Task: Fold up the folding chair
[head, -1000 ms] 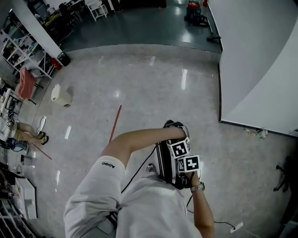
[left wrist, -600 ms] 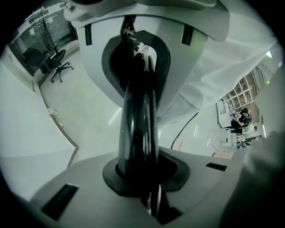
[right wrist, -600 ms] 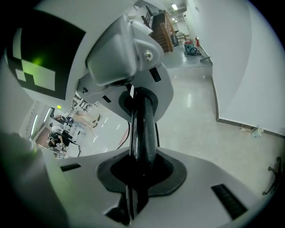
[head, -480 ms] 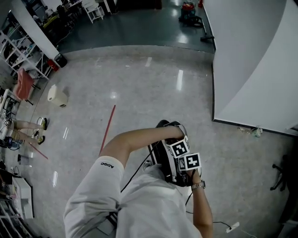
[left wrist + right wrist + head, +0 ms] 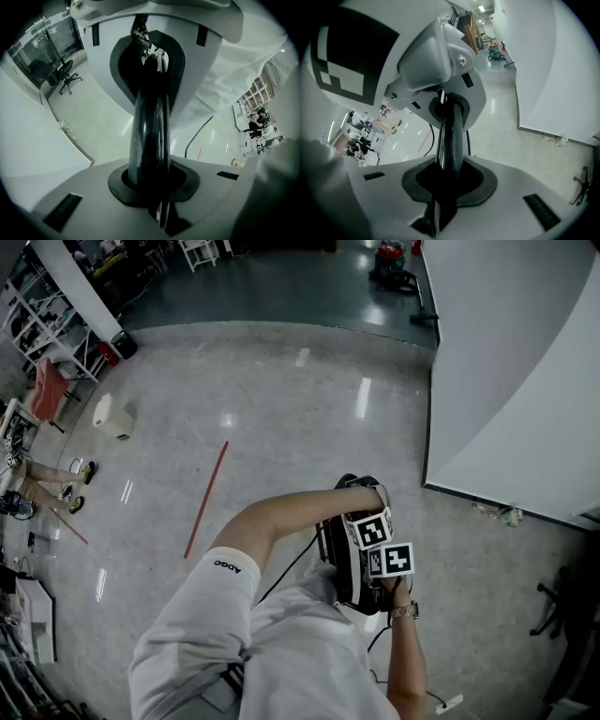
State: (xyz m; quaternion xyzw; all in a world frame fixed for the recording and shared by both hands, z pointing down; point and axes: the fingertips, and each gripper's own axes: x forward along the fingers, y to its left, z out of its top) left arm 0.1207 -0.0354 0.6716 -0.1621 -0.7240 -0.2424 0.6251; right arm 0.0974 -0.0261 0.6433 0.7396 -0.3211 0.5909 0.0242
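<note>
The folded black chair [image 5: 342,563] hangs upright in front of the person, just above the floor. Both grippers hold its top tube side by side. My left gripper [image 5: 364,538] sits under the nearer-left marker cube and is shut on the black tube [image 5: 149,126]. My right gripper [image 5: 386,570] is next to it, toward the person. Its jaws have just been opening a little, but the black tube [image 5: 449,136] still lies clamped between them. The left gripper [image 5: 436,61] shows just beyond, on the same tube.
A large white panel [image 5: 525,381] stands on the floor at the right. A red line [image 5: 206,500] and a white container [image 5: 112,416] lie to the left. A black cable [image 5: 291,568] trails by the chair, and a power strip [image 5: 448,702] lies near the person's feet.
The person has stepped across the floor with the chair carried in both grippers; the red line and the panel's edge have shifted in the view. Both grips look unchanged.
</note>
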